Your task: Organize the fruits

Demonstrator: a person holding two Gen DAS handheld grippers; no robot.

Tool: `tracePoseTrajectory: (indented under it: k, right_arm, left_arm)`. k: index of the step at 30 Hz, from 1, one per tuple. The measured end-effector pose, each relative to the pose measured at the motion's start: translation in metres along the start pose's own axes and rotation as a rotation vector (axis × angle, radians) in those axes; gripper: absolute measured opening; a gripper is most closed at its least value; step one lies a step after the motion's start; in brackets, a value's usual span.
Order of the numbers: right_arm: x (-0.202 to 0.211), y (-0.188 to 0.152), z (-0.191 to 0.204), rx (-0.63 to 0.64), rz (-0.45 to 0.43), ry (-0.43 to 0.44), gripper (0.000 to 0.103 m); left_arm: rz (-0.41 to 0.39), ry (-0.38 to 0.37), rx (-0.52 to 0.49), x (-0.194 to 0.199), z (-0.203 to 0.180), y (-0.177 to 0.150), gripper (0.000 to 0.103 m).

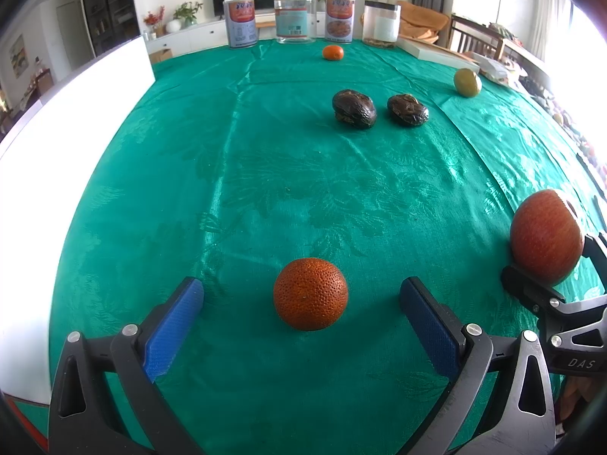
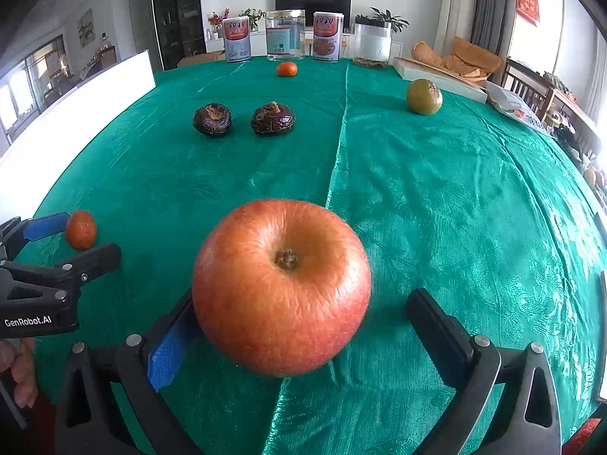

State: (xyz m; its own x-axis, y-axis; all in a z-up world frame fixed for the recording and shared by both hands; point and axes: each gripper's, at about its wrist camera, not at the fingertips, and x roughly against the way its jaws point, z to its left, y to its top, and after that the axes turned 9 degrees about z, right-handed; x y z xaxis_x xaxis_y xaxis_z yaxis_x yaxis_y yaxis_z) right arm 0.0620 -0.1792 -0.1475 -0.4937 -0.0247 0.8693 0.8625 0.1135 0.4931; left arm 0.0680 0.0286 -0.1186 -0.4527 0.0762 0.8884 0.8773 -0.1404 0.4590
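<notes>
A rough-skinned orange (image 1: 310, 294) rests on the green tablecloth (image 1: 265, 189) between the blue pads of my left gripper (image 1: 301, 290), which is open with a gap on both sides. A big red apple (image 2: 280, 284) sits on the cloth inside my right gripper (image 2: 303, 314). Its left pad touches the apple and its right finger (image 2: 432, 318) stands apart, so it is open. In the right wrist view the left gripper (image 2: 89, 237) brackets the orange (image 2: 80, 229) at far left. The apple (image 1: 546, 239) and right gripper (image 1: 554, 261) show at the left view's right edge.
Two dark wrinkled fruits (image 1: 354, 108) (image 1: 408, 110), a green fruit (image 1: 467, 82) and a small orange (image 1: 333, 52) lie farther back. Cans and jars (image 1: 295, 17) line the far edge. A white board (image 1: 76, 113) stands at left, a flat white box (image 1: 436, 53) at back right.
</notes>
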Motion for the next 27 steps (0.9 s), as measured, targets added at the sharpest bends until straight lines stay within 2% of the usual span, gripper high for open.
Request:
tracePoseTrajectory:
  k: [27]
  right_arm:
    - [-0.0010,-0.0001,-0.0001,0.000,0.002,0.002,0.103]
  left_arm:
    - [0.008,-0.007,-0.006,-0.0009,-0.0008,0.0006,0.102]
